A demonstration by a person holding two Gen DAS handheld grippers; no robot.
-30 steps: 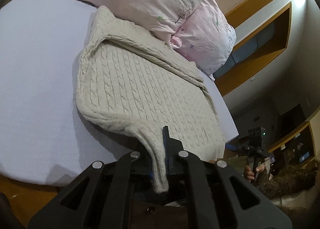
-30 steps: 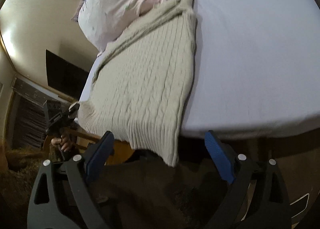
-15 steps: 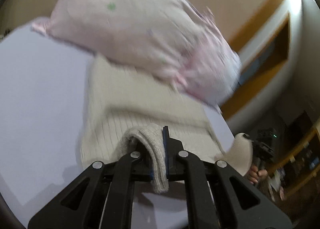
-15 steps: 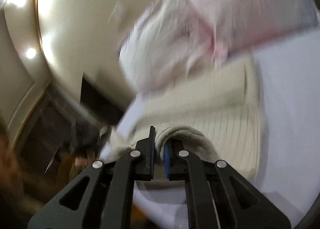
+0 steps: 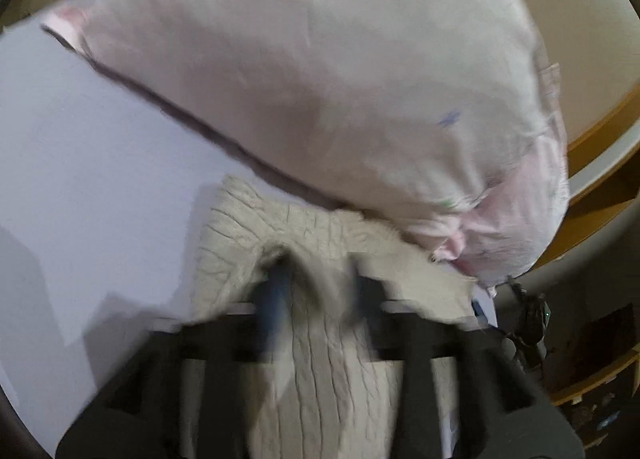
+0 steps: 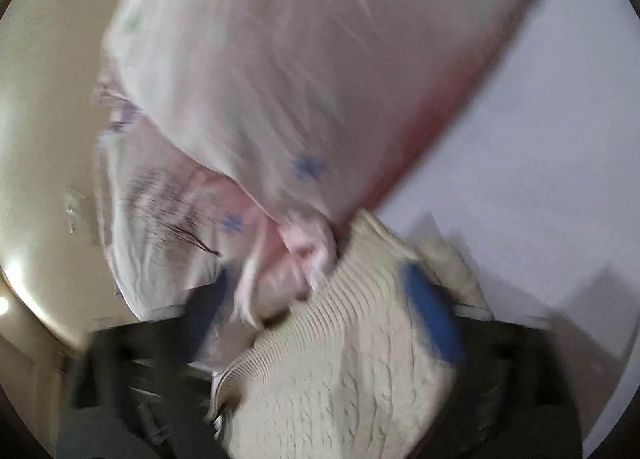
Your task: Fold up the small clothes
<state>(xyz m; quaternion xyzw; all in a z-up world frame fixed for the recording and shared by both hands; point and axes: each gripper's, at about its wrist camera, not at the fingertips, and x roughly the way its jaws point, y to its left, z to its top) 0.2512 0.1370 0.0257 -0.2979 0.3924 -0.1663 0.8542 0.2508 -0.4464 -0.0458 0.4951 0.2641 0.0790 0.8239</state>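
Note:
A cream cable-knit sweater lies on the lilac bed sheet, folded over itself, its far edge against the pillows. My left gripper sits over the sweater's folded edge with its blurred fingers parted and knit between them. In the right wrist view the sweater fills the lower middle. My right gripper is open, its blue pad on the right and its dark finger on the left, with the sweater's ribbed hem lying between them.
A large pale pink flowered pillow lies right ahead of both grippers, and also shows in the right wrist view. A second pillow lies beside it. Wooden shelving stands beyond the bed. Bare sheet shows to the right.
Both grippers carried the sweater's near hem forward up to the pillows, folding it in half. Both were shut on the hem half a second ago; now both have opened.

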